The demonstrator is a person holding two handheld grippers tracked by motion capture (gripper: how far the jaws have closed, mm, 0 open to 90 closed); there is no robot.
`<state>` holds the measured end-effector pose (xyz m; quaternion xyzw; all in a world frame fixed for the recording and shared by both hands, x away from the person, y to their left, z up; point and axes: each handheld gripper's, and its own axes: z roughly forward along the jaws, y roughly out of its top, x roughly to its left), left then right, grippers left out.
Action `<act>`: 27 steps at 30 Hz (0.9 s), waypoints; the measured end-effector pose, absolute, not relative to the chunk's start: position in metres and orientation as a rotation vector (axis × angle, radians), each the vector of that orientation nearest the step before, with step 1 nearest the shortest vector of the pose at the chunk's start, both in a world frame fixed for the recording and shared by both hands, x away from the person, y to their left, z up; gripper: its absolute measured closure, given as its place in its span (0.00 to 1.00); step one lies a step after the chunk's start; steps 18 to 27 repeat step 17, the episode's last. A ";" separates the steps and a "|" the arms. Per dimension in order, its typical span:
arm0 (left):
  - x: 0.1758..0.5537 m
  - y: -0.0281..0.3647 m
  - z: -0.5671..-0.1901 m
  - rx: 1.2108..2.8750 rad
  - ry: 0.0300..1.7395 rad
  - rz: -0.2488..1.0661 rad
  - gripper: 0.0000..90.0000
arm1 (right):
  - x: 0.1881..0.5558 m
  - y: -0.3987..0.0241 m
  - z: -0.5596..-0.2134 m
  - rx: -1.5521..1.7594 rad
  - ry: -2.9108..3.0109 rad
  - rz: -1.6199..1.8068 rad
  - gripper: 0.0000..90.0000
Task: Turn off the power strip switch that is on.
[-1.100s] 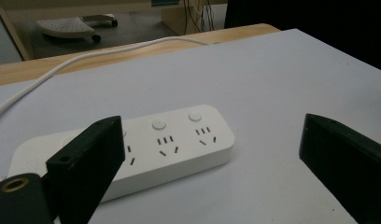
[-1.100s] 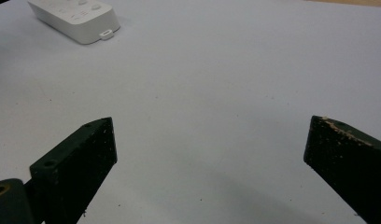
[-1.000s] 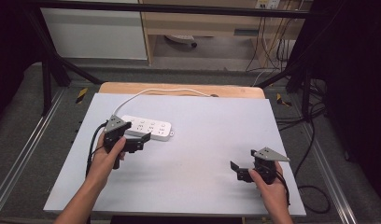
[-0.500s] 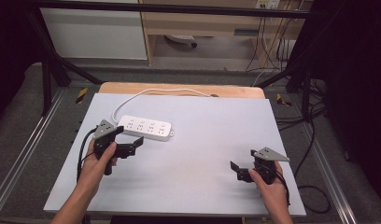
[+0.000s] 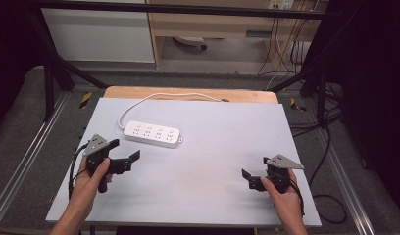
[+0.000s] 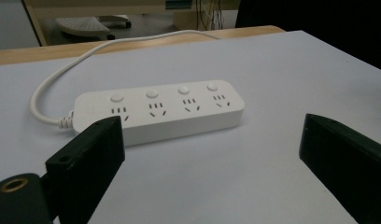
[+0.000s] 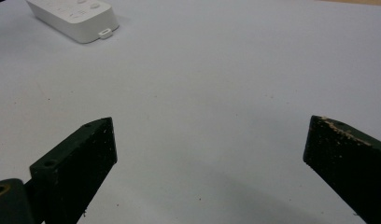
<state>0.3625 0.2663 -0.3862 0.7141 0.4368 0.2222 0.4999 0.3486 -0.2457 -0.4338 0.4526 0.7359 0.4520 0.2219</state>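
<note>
With both our left gripper point(image 5: 131, 159) and right gripper point(image 5: 247, 177) released, we risk pushing the white plastic four-socket power strip point(image 5: 153, 133), lying at one o'clock, and dragging its white cord point(image 5: 139, 104) across the grey tabletop point(image 5: 212, 147).

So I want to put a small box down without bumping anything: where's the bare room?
The widest free patch lies between the left gripper and the right gripper, in front of the power strip. The far right part of the table is bare too. The far left is crowded by the strip and its cable.
</note>
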 end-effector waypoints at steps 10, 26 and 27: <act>0.333 0.290 -0.405 1.726 1.106 0.534 0.07 | 0.352 -0.246 -0.439 1.274 2.027 1.189 0.04; 0.322 0.306 -0.413 1.696 1.139 0.571 0.07 | 0.359 -0.250 -0.452 1.380 2.004 1.012 0.05; 0.322 0.306 -0.413 1.696 1.139 0.571 0.07 | 0.359 -0.250 -0.452 1.380 2.004 1.012 0.05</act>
